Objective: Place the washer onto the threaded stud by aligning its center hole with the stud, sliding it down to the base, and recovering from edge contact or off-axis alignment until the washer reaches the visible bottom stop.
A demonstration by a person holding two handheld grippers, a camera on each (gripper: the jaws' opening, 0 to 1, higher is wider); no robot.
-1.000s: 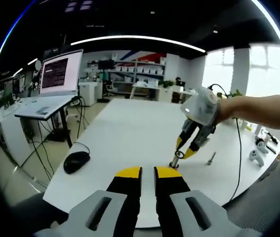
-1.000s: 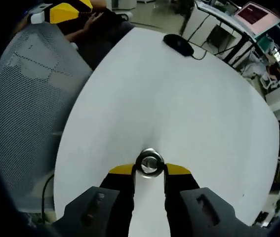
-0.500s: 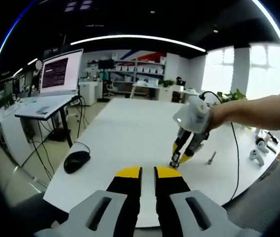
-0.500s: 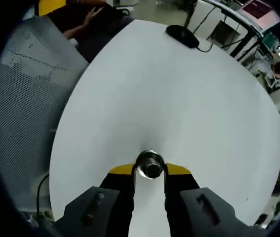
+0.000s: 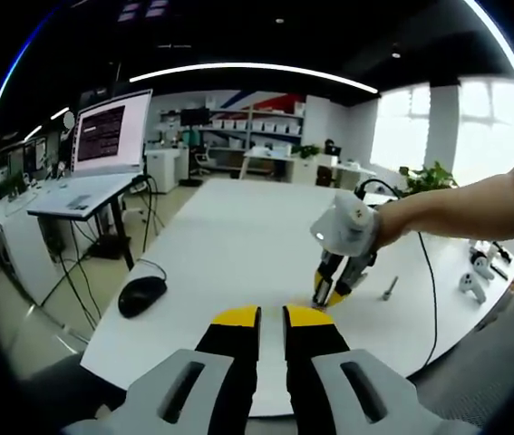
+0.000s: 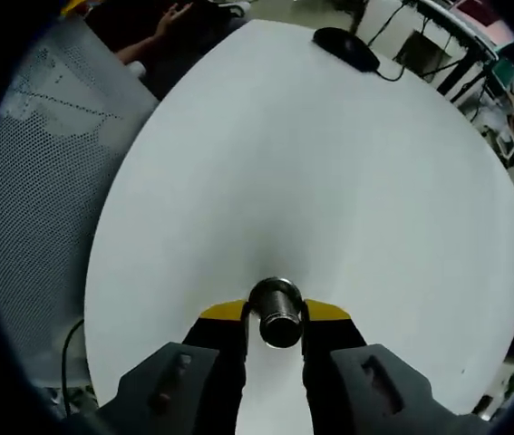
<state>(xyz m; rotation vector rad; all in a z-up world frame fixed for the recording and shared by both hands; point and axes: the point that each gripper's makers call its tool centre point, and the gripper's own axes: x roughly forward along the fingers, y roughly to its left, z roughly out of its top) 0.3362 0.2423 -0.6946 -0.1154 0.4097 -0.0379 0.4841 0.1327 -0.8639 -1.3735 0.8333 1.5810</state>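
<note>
My right gripper (image 6: 275,314) is shut on a short dark metal stud (image 6: 280,317), seen almost end-on, its ringed end toward the camera and its side showing. I cannot tell whether a washer sits on it. In the left gripper view the right gripper (image 5: 327,297) points down with its tips at the white table (image 5: 238,227), a forearm behind it. A second small bolt (image 5: 389,289) lies on the table just right of it. My left gripper (image 5: 272,314) hovers at the near table edge, jaws close together with nothing between them.
A black mouse (image 5: 141,295) lies at the table's left edge, also the mouse (image 6: 347,50) in the right gripper view. A grey mesh chair (image 6: 48,163) stands beside the table. A laptop (image 5: 111,136) sits on a side desk. White controllers (image 5: 470,285) lie at far right.
The right gripper has shifted left across the table and tilted. In its own view the stud now shows more of its side. The left gripper has stayed still.
</note>
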